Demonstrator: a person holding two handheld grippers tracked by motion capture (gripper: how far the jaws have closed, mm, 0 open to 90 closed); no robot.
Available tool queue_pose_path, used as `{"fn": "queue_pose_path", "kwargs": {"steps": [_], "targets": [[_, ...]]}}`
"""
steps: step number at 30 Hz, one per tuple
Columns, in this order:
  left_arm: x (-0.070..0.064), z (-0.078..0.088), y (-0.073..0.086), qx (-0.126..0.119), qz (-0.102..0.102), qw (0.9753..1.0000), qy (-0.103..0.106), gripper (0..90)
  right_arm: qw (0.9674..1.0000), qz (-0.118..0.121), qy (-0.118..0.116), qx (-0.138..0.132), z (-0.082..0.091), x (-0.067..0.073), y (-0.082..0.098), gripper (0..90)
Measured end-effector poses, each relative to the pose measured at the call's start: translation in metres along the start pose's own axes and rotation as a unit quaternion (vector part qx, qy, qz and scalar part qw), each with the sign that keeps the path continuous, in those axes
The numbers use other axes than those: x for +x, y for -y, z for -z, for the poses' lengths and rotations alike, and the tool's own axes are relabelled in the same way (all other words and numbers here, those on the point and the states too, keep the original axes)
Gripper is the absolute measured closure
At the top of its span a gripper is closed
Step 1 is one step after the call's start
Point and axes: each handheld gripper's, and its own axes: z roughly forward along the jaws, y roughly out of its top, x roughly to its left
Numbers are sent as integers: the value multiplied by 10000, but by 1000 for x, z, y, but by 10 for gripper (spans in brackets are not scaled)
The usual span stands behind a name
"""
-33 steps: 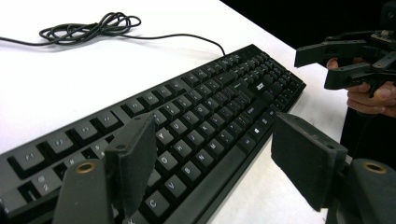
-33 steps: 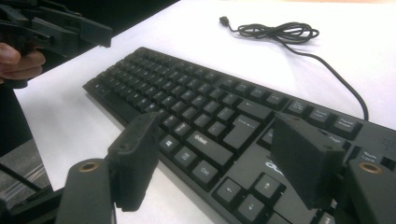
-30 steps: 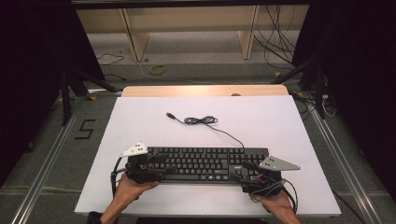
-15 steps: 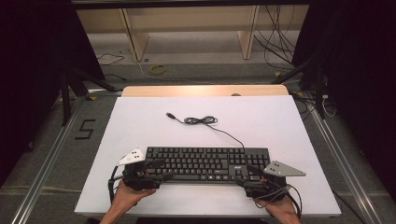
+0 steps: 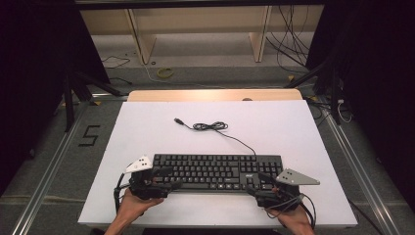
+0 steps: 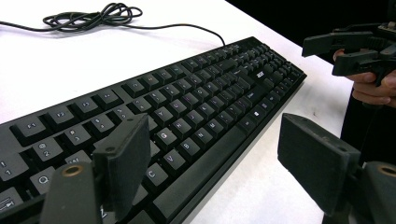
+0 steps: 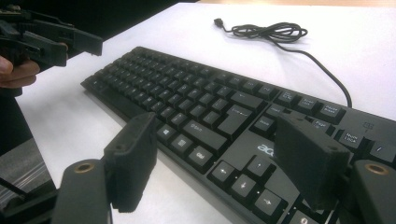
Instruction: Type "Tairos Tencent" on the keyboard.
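Observation:
A black keyboard (image 5: 215, 171) lies flat across the near part of the white table (image 5: 274, 127). Its cable runs back to a loose coil (image 5: 210, 126) and a USB plug (image 5: 178, 120). My left gripper (image 5: 165, 179) is at the keyboard's left end. In the left gripper view it (image 6: 219, 158) stands open, one jaw over the keys and the other over the table in front. My right gripper (image 5: 259, 185) is at the right end. In its own view it (image 7: 222, 154) is open too, straddling the arrow keys (image 7: 243, 179). Neither holds anything.
Bare white tabletop extends behind and beside the keyboard. A wooden strip (image 5: 210, 95) borders the far edge. Beyond it are a shelf frame (image 5: 195, 29) and floor cables (image 5: 293, 44). Metal rails (image 5: 49, 166) run along both sides of the table.
Both grippers have drawn back a little toward the near edge of the table, mostly before the middle frame. The keyboard and its cable lie where they were.

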Motion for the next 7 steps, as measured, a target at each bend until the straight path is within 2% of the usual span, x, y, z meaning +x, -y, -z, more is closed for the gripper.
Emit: {"fn": "queue_pose_path", "kwargs": {"steps": [7], "targets": [[1, -1, 0, -3, -14, 10000, -23, 250, 10000, 10, 17, 15, 0, 0, 0, 312]]}}
